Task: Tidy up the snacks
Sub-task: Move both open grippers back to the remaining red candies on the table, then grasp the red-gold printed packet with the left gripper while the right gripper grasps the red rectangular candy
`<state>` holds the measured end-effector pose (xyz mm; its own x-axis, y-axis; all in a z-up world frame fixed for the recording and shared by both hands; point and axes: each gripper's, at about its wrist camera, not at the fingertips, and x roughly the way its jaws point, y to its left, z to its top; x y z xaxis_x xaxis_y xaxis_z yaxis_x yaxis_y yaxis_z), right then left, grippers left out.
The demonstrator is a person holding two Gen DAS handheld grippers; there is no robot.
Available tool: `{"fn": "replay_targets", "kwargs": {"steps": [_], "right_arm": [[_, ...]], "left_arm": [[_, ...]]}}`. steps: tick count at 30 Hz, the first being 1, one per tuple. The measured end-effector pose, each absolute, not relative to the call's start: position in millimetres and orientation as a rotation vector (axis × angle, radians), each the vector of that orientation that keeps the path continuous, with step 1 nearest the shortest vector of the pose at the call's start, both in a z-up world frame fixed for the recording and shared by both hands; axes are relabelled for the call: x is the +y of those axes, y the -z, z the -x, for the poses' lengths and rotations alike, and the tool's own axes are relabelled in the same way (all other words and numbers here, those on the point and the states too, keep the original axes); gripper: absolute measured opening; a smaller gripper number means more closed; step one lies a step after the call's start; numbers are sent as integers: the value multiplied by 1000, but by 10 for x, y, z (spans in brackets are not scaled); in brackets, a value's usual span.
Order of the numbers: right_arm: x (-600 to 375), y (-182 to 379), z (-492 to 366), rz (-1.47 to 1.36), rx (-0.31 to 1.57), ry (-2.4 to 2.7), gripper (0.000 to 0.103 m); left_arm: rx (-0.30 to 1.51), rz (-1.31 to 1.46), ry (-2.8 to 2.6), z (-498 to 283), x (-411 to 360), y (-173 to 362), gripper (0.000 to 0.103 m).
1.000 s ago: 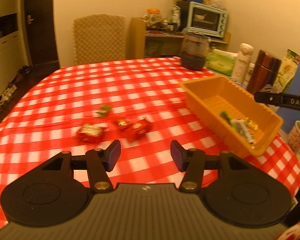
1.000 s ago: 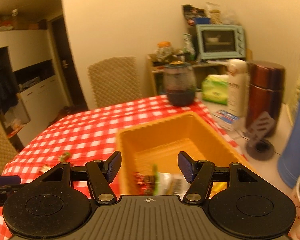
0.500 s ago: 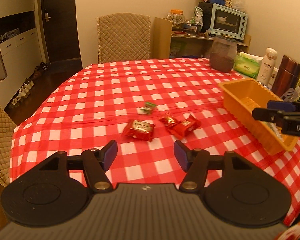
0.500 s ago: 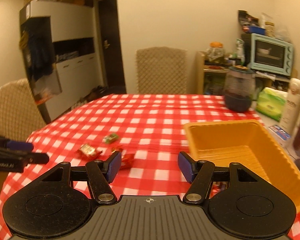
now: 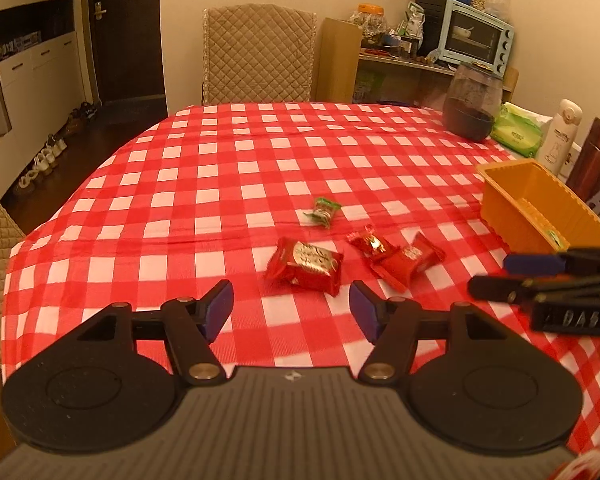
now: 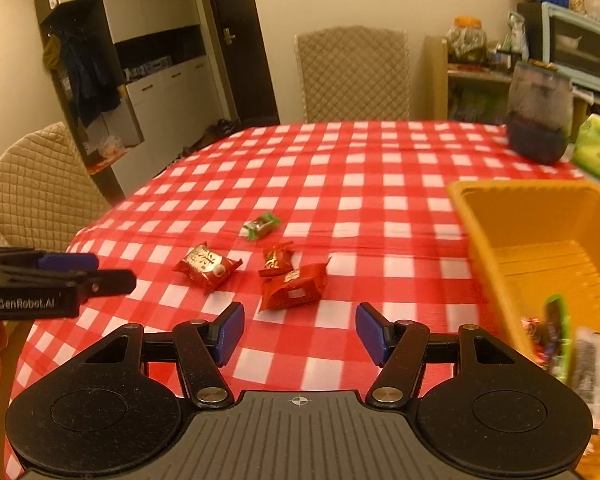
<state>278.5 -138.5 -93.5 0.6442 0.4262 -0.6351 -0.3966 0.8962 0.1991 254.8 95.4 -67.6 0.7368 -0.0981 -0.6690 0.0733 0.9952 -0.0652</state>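
Two hand-held grippers hover above a counter (image 5: pixel 228 184) spread with a red-and-white checked cloth, where four wrapped snacks lie loose near its middle. The left gripper (image 5: pixel 291 307) points down at the largest of them, a red packet with a silver label (image 5: pixel 306 265), which lies just ahead of its blue-padded fingers (image 5: pixel 219 307); these stand apart with nothing between them. Just to the right of that packet lie a small red-and-gold candy (image 5: pixel 370 243) and a red snack pack (image 5: pixel 410 262), the two touching. A green-wrapped candy (image 5: pixel 323 211) sits alone a little farther back.

The right gripper (image 6: pixel 299 333) also has its fingers (image 6: pixel 230 332) apart and empty, aimed at the cloth just in front of the red snack pack (image 6: pixel 294 286). At its right stands an orange plastic basket (image 6: pixel 500 200), with several wrapped snacks (image 6: pixel 556 336) already lying in its near end. Each gripper appears side-on at the edge of the other's view.

Behind the basket stand a dark glass jar (image 5: pixel 473 108), a green tissue pack (image 5: pixel 516 130) and a white bottle (image 5: pixel 560 136). Quilted chairs (image 5: pixel 258 52) ring the counter.
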Motion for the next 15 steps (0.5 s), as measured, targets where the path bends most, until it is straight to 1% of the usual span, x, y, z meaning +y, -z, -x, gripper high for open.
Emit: {"fn": "replay_targets", "kwargs": {"steps": [4,6,11,15], "right_arm": [[-1266,1064,-2922,-71,759,-494,61],[-1210,1130,-2990,-87,769,-511,59],[-1101,1270,-3197,-126,782,-527,59],[-1024,1322,-3342,-122,768,-505,59]], "left_arm": [[741,53,89,-2717,1017,696,61],[742,56,85,-2774,1050,711,62],[749,58,79,-2874,1099,734,62],[748,76,75,-2900,1129,734,65]]}}
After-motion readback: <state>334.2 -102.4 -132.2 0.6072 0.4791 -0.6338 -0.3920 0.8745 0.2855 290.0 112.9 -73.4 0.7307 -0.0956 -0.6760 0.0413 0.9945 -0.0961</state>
